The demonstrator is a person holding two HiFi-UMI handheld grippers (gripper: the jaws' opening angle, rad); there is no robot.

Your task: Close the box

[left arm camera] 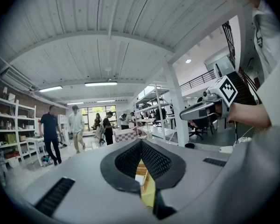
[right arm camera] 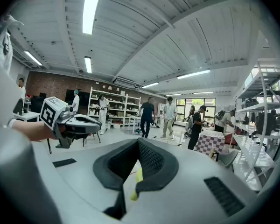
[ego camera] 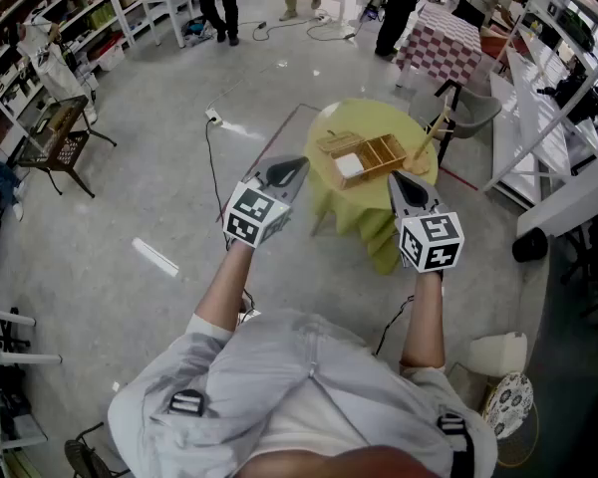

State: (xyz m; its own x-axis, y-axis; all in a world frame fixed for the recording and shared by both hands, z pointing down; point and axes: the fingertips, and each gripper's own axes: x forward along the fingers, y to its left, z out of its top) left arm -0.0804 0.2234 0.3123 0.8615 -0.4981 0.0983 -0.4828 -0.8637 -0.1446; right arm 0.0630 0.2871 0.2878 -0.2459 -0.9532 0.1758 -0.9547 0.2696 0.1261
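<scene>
Both tools clenched and empty: left gripper (ego camera: 297, 165) has its jaws together on nothing, and so does the right gripper (ego camera: 397, 179). Both are held about level, side by side, pointing at the round table (ego camera: 364, 205) with the yellow-green cloth. They look short of its near edge and touch nothing. The box (ego camera: 367, 153), wooden with compartments, sits around the middle of the table toward the far edge. Its long axis runs left to right across the person, slightly slanted. The lid (ego camera: 431, 133) is open and stands tilted up at the box's right end, by the table's right edge. That makes the right gripper the nearer one to the lid, while the left lines up with the box's left end; the left gripper view shows the box (left arm camera: 141, 171) straight ahead through the slit below its jaws. A white item (ego camera: 349, 165) lies in a near compartment, seemingly low enough not to block the lid. A grey chair (ego camera: 475, 114) stands just behind the table on the lid's side. A cable (ego camera: 209, 157) runs on the floor to the left. People stand well apart at the far end of the room. Nothing lies between the grippers and the box.
</scene>
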